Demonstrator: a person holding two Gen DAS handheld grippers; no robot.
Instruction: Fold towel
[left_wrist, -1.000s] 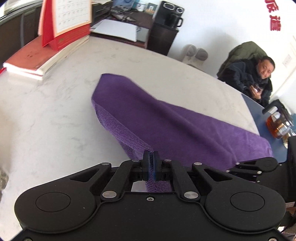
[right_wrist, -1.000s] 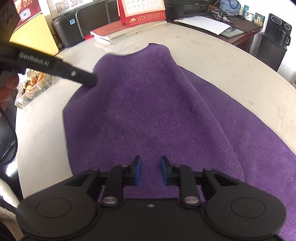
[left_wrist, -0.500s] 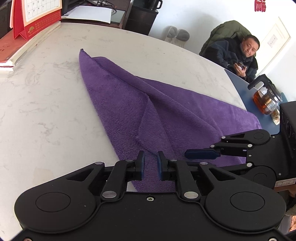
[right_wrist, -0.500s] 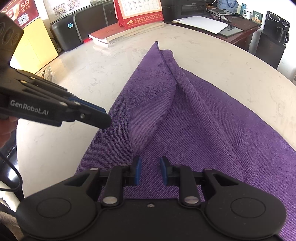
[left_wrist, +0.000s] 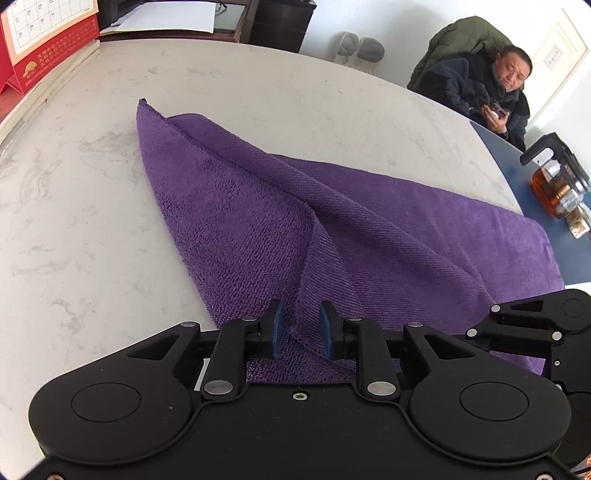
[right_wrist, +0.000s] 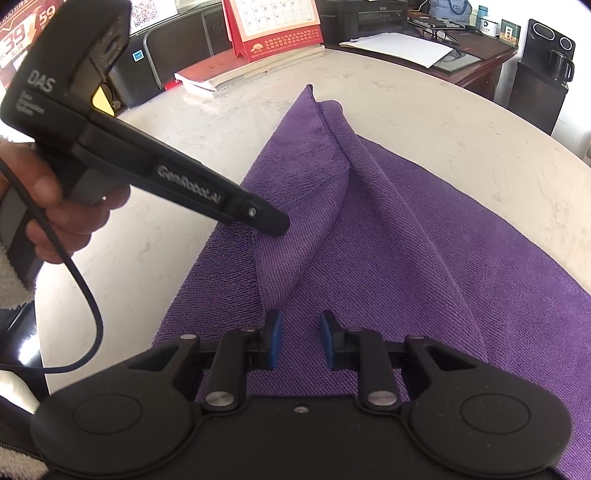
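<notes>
On the pale marbled tabletop (left_wrist: 74, 229) in front of you lies the purple towel (left_wrist: 406, 236), spread flat along its far and right parts, with one corner flap (right_wrist: 295, 236) doubled over onto the near left portion so a raised ridge runs from the far pointed corner towards you. Beyond it, at the tabletop's far left edge, a red desk calendar (right_wrist: 275, 22) stands on a stack of books (right_wrist: 236, 72), and a white sheet of paper (right_wrist: 399, 48) lies on a dark desk behind. A seated person in a dark jacket (left_wrist: 476, 92) is at the far right of the tabletop, beside a glass teapot of amber liquid (left_wrist: 557, 184).

Your left tool (left_wrist: 300, 328) has just been opening: its blue pads (left_wrist: 276, 330) now stand slightly apart, with the folded edge of the towel lying loose between them and not pinched. In the right wrist view your left hand (right_wrist: 55, 206) grips that tool's handle, its tip over the flap. Your right tool (right_wrist: 300, 338) is likewise slightly spread, hovering over flat towel and gripping nothing.
</notes>
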